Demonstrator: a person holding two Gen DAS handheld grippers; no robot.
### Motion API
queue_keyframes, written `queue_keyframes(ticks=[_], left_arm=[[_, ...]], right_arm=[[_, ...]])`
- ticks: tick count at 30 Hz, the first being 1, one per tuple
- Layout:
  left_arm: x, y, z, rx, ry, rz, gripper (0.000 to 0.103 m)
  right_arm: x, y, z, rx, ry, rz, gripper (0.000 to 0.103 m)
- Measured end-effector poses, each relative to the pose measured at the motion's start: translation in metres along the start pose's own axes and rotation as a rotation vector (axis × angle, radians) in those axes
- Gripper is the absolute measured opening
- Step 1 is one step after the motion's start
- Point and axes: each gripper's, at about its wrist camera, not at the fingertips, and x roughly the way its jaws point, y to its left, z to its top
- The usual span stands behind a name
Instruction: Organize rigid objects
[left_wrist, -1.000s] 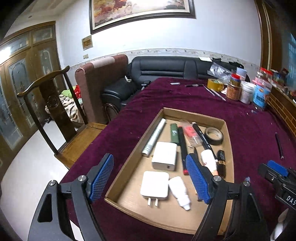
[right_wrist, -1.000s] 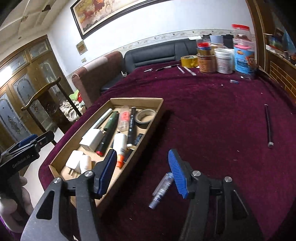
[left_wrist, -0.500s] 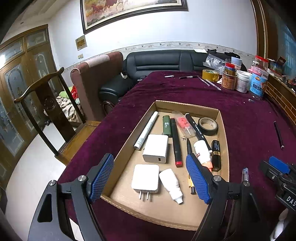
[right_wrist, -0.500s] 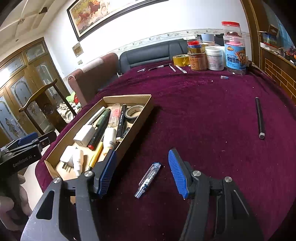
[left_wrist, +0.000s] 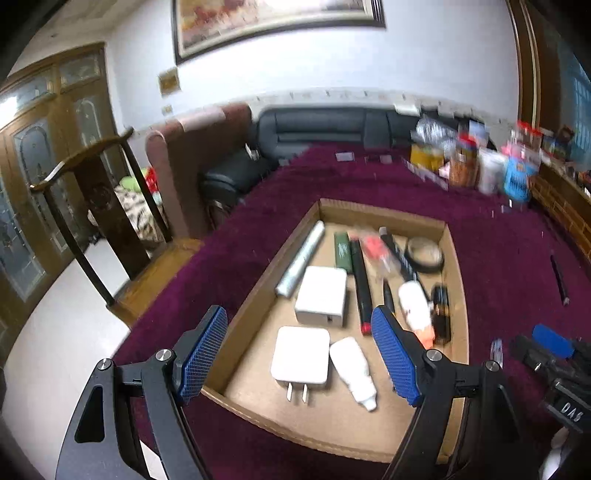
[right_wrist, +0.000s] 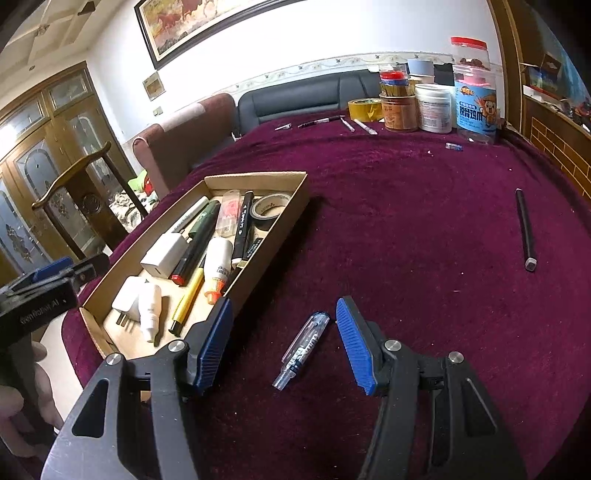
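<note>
A cardboard tray (left_wrist: 258, 280) on the maroon cloth holds two white chargers (left_wrist: 301, 356), a white bottle (left_wrist: 352, 369), markers and a tape roll (left_wrist: 424, 254). My left gripper (left_wrist: 299, 356) hovers open over the tray's near end, nothing between its blue pads. In the right wrist view the tray (right_wrist: 291, 214) lies to the left. A clear pen with a blue cap (right_wrist: 303, 347) lies on the cloth between the spread fingers of my right gripper (right_wrist: 284, 345), and neither pad touches it. A black marker (right_wrist: 525, 229) lies alone far right.
Jars and a yellow tape roll (right_wrist: 364, 109) stand at the table's far end, with loose pens (right_wrist: 321, 120) beside them. A wooden chair (left_wrist: 92, 192) and a sofa stand past the left edge. The left gripper's body (right_wrist: 48, 280) shows at the tray's near left.
In the right wrist view the clear pen has shifted from under the right finger to the gap between both fingers. The left view wobbled and is blurred now. Nothing was gripped.
</note>
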Motion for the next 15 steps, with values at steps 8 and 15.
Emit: queue_keyframes(ticks=[8, 15], left_arm=[[-0.109, 0.023, 0.008, -0.227, -0.522, 0.049, 0.102], [-0.054, -0.012, 0.021, -0.1, -0.152, -0.121, 0.102]], right_arm=[[-0.022, 0.017, 0.013, -0.075, -0.122, -0.042, 0.057], [-0.034, 0.035, 0.015, -0.17, -0.181, -0.097, 0.073]])
